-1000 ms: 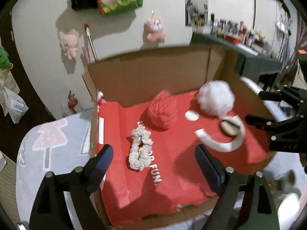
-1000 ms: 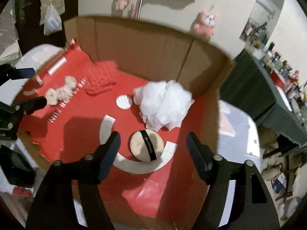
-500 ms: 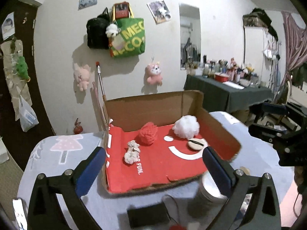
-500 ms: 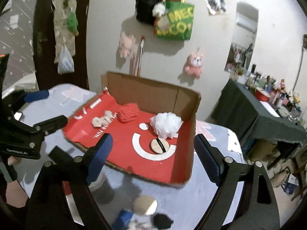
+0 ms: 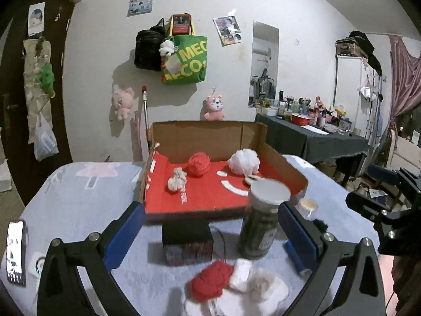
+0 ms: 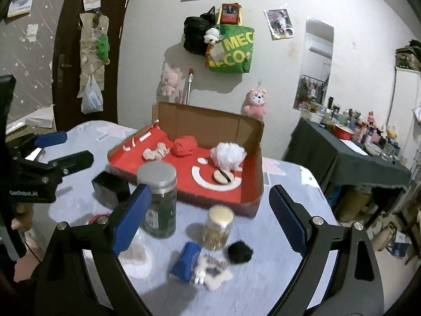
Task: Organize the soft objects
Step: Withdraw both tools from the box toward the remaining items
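Note:
A cardboard box (image 5: 210, 134) with a red lining stands on the table; it also shows in the right wrist view (image 6: 208, 121). Inside lie a red knit ball (image 5: 199, 164), a white mesh pouf (image 5: 244, 161), a cream rope scrunchie (image 5: 176, 179) and a beige powder puff (image 6: 223, 177). My left gripper (image 5: 210, 234) is open and empty, above a red yarn ball (image 5: 210, 284) and white soft pieces (image 5: 259, 283) at the table's near edge. My right gripper (image 6: 209, 216) is open and empty, over a black pompom (image 6: 240, 251), a blue item (image 6: 185, 262) and a white soft piece (image 6: 215, 271).
A tall jar with a grey lid (image 5: 260, 221) and a small jar with a gold lid (image 6: 217, 226) stand in front of the box. A black cube box (image 5: 187, 242) sits beside them. A phone (image 5: 15, 252) lies at the table's left edge. A dark side table (image 5: 313, 137) stands right.
Both grippers have pulled back and up from inside the box to the near side of the table. The jars and loose soft items have come into view. Both stay open.

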`<state>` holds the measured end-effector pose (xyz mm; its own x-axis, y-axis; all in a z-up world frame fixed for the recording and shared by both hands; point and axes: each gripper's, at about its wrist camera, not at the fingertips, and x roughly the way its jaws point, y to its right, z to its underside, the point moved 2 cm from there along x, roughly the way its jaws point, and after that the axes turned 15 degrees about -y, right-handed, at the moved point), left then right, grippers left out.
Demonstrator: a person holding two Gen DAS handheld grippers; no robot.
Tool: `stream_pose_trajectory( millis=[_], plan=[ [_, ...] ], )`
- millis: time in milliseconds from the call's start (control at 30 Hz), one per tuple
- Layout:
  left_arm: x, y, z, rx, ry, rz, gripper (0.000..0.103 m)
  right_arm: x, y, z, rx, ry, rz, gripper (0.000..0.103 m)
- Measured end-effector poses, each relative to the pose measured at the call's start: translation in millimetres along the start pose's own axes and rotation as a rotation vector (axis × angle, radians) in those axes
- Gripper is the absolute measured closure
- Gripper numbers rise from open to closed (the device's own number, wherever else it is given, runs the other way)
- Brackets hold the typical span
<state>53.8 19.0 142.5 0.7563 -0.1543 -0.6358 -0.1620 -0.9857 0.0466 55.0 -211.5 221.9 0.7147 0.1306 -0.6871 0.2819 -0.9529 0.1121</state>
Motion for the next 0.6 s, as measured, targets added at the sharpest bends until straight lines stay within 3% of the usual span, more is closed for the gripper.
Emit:
stream_pose_trajectory(
  millis=[367, 600],
  plan=[
    [35, -1, 49, 0.009, -0.114, -0.035, 0.0, 40, -18, 55, 0.04, -0.081, -0.058, 0.011],
    [55, -8, 71, 0.008, -0.181, -0.052, 0.0, 69, -24, 74, 0.087, -0.149, -0.169, 0.011]
  ],
)
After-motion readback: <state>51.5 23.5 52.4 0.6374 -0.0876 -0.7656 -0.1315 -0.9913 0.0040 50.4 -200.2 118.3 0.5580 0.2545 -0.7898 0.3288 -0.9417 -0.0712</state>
